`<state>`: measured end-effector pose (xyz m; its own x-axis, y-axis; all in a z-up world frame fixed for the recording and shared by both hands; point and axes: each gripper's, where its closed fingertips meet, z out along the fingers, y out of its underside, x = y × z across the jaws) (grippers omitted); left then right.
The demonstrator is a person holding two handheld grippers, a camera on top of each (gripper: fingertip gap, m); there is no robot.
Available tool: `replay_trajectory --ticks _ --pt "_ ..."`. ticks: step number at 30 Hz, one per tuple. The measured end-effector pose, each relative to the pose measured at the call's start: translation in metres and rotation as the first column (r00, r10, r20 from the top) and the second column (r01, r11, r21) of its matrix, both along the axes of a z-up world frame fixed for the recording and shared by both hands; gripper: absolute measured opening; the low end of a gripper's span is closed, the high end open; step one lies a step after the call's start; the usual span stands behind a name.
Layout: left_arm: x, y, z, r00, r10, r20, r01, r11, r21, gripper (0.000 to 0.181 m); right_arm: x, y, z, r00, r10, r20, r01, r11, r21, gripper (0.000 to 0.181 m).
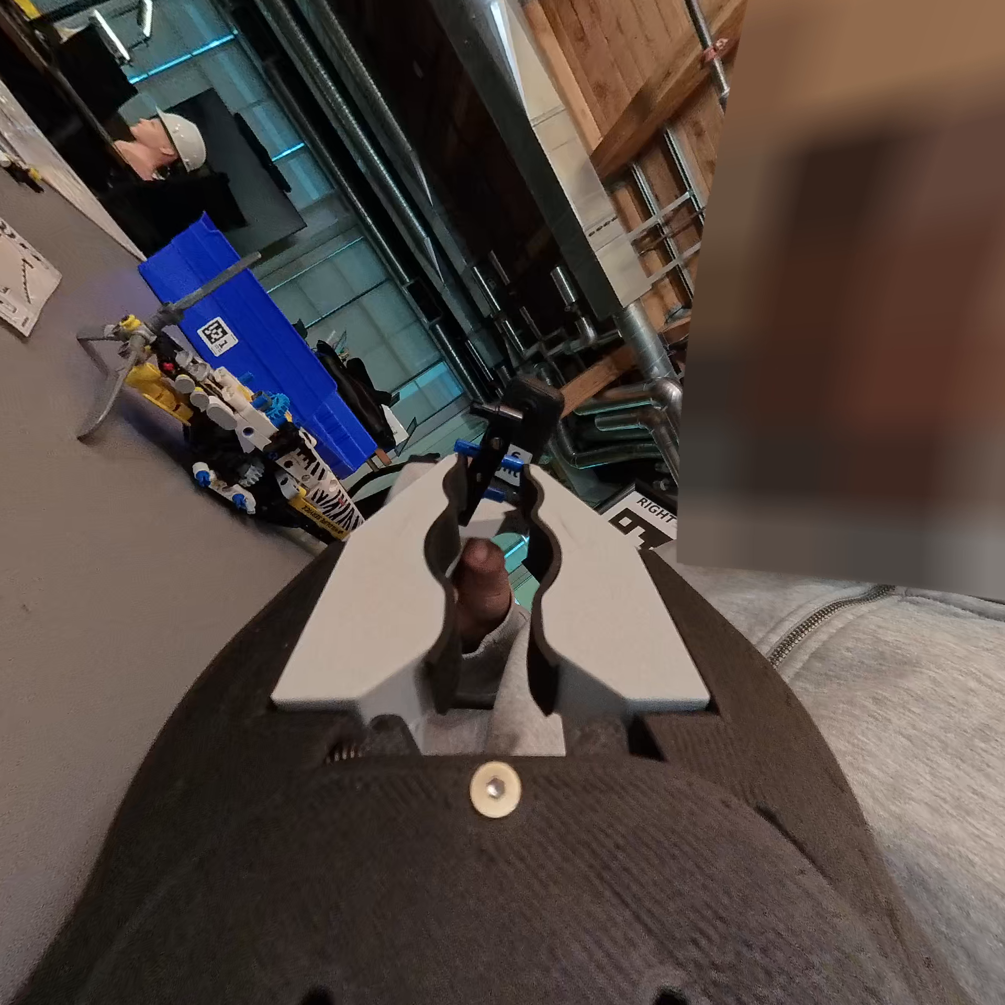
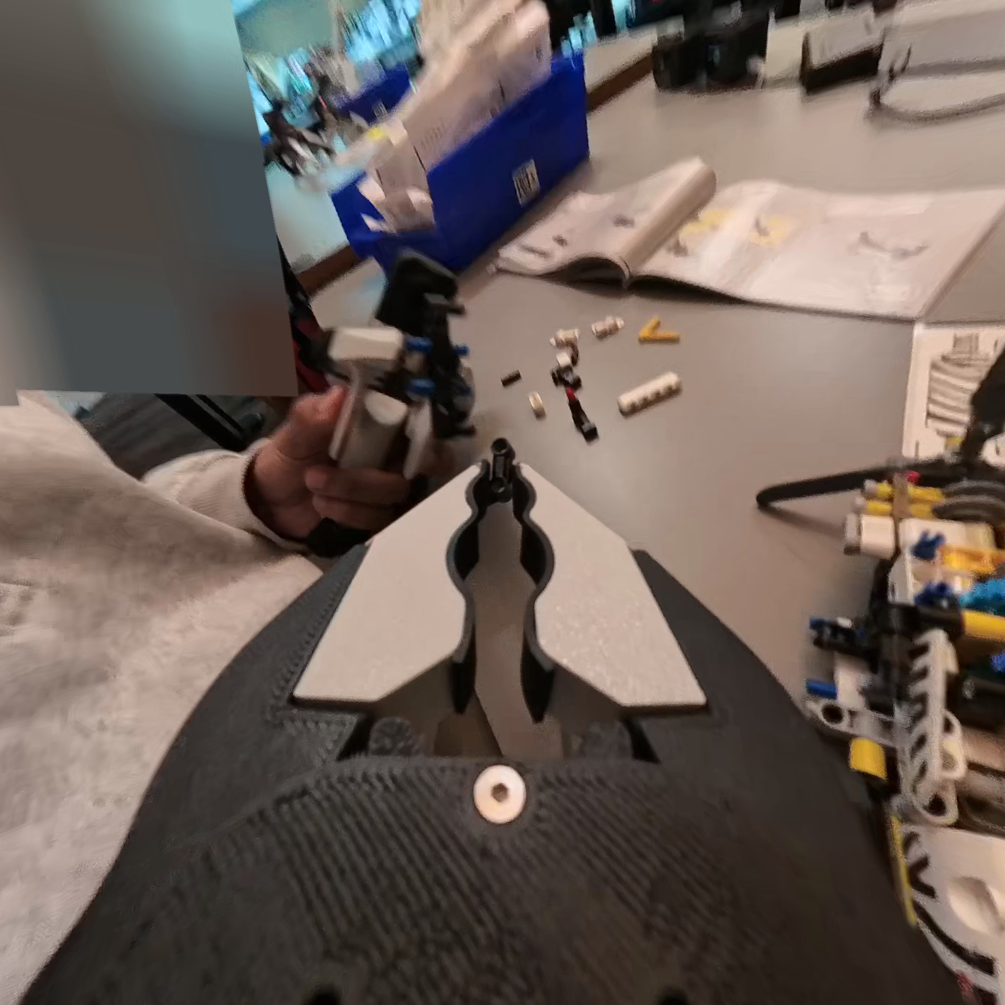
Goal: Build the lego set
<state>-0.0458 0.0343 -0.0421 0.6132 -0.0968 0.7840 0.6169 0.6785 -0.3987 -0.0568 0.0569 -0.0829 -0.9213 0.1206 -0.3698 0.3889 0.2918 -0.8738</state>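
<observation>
Right wrist view: right gripper (image 2: 497,478) pinches a black pin (image 2: 500,462) at its tips (left gripper (image 1: 492,484) clamps a black beam (image 1: 487,462))

The left wrist view sits just behind its own gripper (image 1: 492,478) and looks along the fingers, tilted strongly and partly upward, so it shows the grey table (image 1: 81,544) at its left and the building wall behind. The right wrist view looks from behind its gripper (image 2: 500,478), forward and down over the same table (image 2: 707,462), from near. Both views share the partly built lego model (image 1: 244,435) (image 2: 913,625), the blue bin (image 1: 244,326) (image 2: 478,179) and the small black assembly (image 1: 506,435) (image 2: 424,337).
</observation>
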Motion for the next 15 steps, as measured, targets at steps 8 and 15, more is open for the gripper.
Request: replay_trajectory --ticks 8,15 --pt "0.001 -0.002 -0.001 1.000 0.019 -0.012 -0.019 1.000 -0.021 0.016 -0.007 0.009 -0.083 0.997 -0.034 -0.071 0.060 0.912 0.406 0.006" --pt "0.002 -0.002 -0.002 1.000 0.013 -0.006 -0.013 0.999 -0.036 0.016 -0.021 0.014 -0.062 0.993 -0.065 -0.103 0.096 0.939 0.329 0.033"
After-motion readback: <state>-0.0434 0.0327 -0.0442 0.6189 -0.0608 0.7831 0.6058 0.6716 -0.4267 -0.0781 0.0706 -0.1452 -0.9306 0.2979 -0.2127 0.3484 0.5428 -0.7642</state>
